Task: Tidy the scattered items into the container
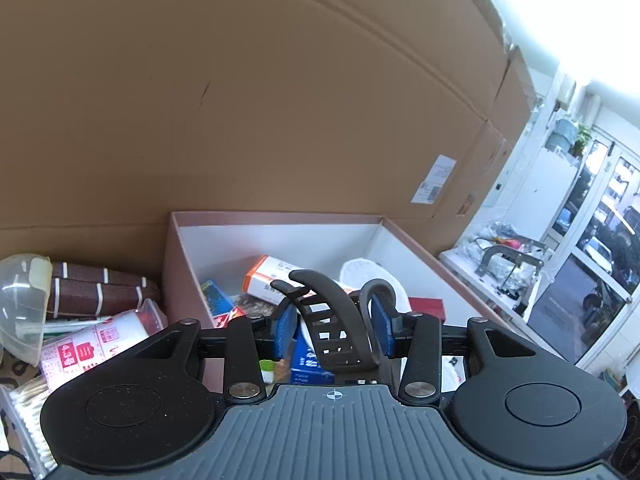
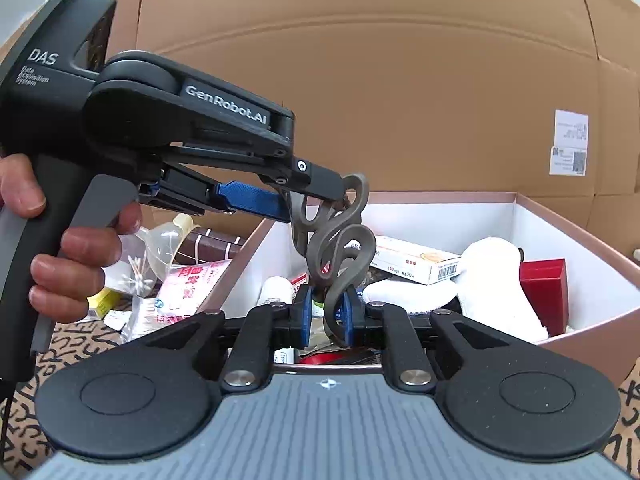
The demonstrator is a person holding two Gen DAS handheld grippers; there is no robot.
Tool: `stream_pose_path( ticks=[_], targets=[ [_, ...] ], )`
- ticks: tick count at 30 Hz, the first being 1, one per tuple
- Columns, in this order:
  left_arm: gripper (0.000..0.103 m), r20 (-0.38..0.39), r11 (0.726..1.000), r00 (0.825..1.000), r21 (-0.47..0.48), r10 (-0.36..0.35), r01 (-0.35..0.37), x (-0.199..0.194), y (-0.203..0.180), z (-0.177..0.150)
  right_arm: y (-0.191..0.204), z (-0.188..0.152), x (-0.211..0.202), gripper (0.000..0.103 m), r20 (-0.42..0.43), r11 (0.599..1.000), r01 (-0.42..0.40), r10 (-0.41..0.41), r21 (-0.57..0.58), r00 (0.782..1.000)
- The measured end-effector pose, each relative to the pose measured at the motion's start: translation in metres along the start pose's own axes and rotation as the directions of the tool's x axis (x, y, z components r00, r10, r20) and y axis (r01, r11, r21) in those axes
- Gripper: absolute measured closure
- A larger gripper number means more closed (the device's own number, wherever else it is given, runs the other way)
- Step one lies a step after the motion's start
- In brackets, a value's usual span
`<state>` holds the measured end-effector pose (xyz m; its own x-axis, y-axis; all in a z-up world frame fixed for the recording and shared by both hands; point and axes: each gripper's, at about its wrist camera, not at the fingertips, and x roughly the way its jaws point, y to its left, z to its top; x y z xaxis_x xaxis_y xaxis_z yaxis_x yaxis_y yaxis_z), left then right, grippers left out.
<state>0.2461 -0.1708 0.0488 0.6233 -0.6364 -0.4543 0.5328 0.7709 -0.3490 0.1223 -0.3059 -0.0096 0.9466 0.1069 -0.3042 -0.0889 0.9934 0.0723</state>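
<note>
both grippers, left (image 1: 334, 326) and right (image 2: 327, 316), clamp one grey strap (image 2: 340, 248) above the box (image 2: 580, 216). cartons, a white cloth and a red case lie inside; a packet (image 1: 92, 344) and swabs (image 2: 136, 272) lie outside, left to tidy.

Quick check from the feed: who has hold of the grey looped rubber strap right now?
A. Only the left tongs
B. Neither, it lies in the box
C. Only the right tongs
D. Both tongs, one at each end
D: in the right wrist view the right tongs pinch the lower end of the grey strap while the left tongs clamp its top, above the pink box.
</note>
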Motion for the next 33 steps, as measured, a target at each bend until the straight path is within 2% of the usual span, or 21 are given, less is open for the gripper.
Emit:
stream_pose_path(
  ticks=[1,2,3,4,8,10,14,18,20,23,25,27,33],
  targets=[
    [0.010,0.012,1.000,1.000,-0.006,0.020,-0.020,-0.001,0.000,-0.001,0.000,0.000,-0.002,0.067,0.008,1.000,0.011,-0.011,-0.002,1.000],
    [0.001,0.030,0.999,0.999,-0.013,0.041,-0.040,-0.003,0.001,-0.003,0.000,0.000,-0.004,0.058,0.021,1.000,0.029,-0.029,-0.003,0.999],
    [0.000,0.056,0.998,0.997,-0.014,0.059,-0.058,-0.007,0.000,-0.005,-0.001,-0.001,-0.006,0.041,0.033,0.999,0.047,-0.047,-0.004,0.998],
    [0.000,0.072,0.998,0.995,-0.003,0.069,-0.069,-0.010,0.000,-0.005,-0.001,-0.001,-0.008,0.038,0.044,0.998,0.063,-0.063,-0.006,0.997],
    [0.000,0.080,0.997,0.994,0.031,0.068,-0.071,-0.019,-0.003,-0.008,-0.003,-0.001,-0.014,0.037,0.052,0.997,0.080,-0.080,0.008,0.995],
    [0.000,0.085,0.996,0.994,0.039,0.074,-0.078,-0.023,-0.005,-0.010,-0.004,-0.003,-0.017,0.030,0.056,0.996,0.086,-0.088,0.022,0.995],
    [0.000,0.090,0.995,0.992,0.045,0.085,-0.090,-0.032,-0.007,-0.015,-0.003,-0.005,-0.024,0.026,0.055,0.995,0.091,-0.092,0.030,0.994],
    [0.000,0.088,0.994,0.991,0.036,0.104,-0.108,-0.044,-0.009,-0.021,-0.003,-0.008,-0.032,0.018,0.059,0.994,0.103,-0.105,0.031,0.993],
    [0.000,0.076,0.986,0.985,0.042,0.157,-0.161,-0.052,-0.013,-0.026,-0.003,-0.009,-0.037,0.012,0.061,0.994,0.108,-0.110,0.030,0.992],
    [0.000,0.050,0.962,0.963,0.060,0.264,-0.267,-0.065,-0.023,-0.036,0.001,-0.010,-0.047,0.002,0.048,0.992,0.122,-0.124,0.025,0.991],
    [0.000,0.068,0.951,0.953,0.077,0.294,-0.299,-0.077,-0.027,-0.046,0.004,-0.011,-0.055,0.001,0.029,0.991,0.135,-0.135,0.021,0.990],
    [0.000,0.092,0.950,0.952,0.090,0.291,-0.299,-0.088,-0.032,-0.055,0.007,-0.012,-0.065,0.001,0.017,0.989,0.149,-0.149,0.007,0.989],
    [0.000,0.099,0.949,0.955,0.121,0.281,-0.292,-0.109,-0.050,-0.076,0.013,-0.020,-0.092,0.000,-0.040,0.976,0.214,-0.216,-0.034,0.976]
  ],
)
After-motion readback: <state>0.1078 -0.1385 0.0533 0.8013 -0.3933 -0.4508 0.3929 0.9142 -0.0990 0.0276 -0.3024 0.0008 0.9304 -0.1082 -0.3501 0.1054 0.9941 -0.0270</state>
